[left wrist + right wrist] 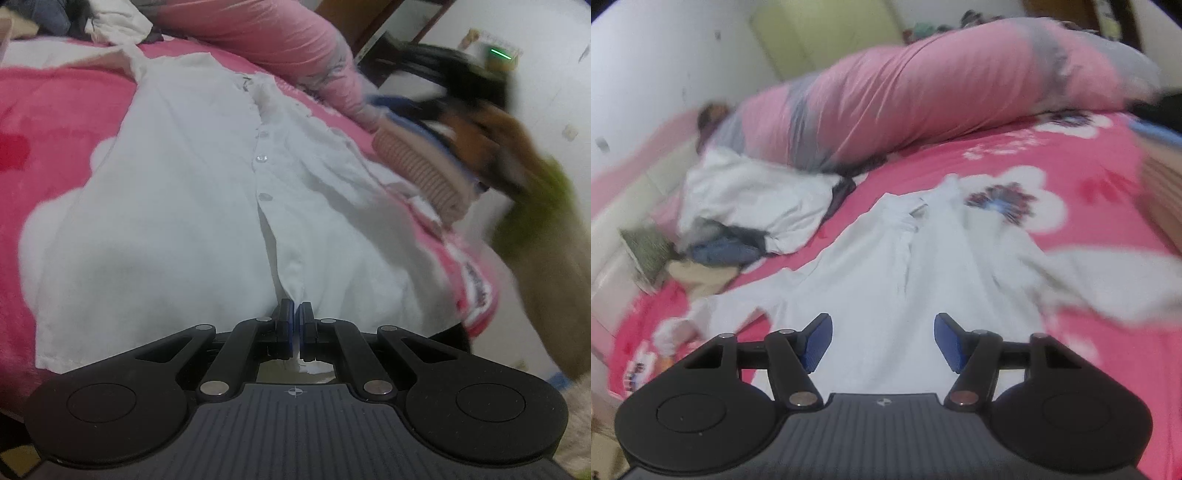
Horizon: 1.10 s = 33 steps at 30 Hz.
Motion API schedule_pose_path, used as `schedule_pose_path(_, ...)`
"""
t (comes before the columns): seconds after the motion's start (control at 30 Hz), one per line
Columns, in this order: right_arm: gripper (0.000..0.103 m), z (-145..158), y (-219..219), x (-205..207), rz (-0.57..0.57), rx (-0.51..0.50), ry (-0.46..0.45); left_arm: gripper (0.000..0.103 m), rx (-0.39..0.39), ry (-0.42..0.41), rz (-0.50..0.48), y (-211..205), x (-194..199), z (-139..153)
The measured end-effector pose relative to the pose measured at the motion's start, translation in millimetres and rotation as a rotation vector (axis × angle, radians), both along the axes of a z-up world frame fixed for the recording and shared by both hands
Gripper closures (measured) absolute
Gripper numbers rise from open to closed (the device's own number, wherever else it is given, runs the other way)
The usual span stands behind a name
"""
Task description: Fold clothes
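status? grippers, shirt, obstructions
Left gripper shut on white shirt hem. Right gripper open over it. Shirt flat, unfolded. Clothes pile clear.

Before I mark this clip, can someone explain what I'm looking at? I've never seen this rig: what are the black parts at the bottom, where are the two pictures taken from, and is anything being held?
No robot here: a person holds a black two-finger gripper in each hand, with a fisheye camera on each looking forward along its fingers. One picture comes from the left gripper, whose jaws are shut on the bottom hem of a white button-front shirt. The other comes from the right gripper, whose jaws stand open above the same shirt, holding nothing. The shirt lies spread on a pink flowered bedsheet. A long pink and grey pillow lies behind it, and a crumpled pile of other clothes sits to the side.
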State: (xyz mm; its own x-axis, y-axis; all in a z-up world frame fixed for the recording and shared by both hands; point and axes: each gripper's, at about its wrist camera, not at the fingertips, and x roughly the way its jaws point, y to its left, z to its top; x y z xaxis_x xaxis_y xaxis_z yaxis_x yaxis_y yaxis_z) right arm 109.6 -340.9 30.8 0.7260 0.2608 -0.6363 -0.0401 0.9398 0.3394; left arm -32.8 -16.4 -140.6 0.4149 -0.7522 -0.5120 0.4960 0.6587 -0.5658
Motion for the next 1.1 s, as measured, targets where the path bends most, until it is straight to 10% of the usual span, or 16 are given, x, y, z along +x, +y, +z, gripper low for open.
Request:
schedule_pose_path(0.27,0.068,-58.1,38.8,148.1,-0.027,-0.135,0.104,0.102,-0.11,-0.009,-0.044,9.2,10.5,-11.4)
schedule_pose_path(0.47,0.086,-122.0,0.1,177.2,-0.17,-0.084,0.225,0.102,-0.138,-0.002,-0.045,14.2,17.8,-17.0)
schedule_pose_path(0.7,0.082,-98.9,3.9,176.9,-0.151,-0.152,0.179,0.102,-0.166,0.005,-0.053,15.1,20.0,-19.9)
schedule_pose_path(0.87,0.056,-81.8,35.4,187.5,-0.119,-0.377,0.106,0.102,-0.173,0.008,-0.052,16.4,20.0,-23.5)
schedule_pose_path(1.1,0.059,-99.7,75.6,203.5,0.037,-0.644,0.03,0.102,-0.177,0.014,-0.057,14.1,19.6,-24.3)
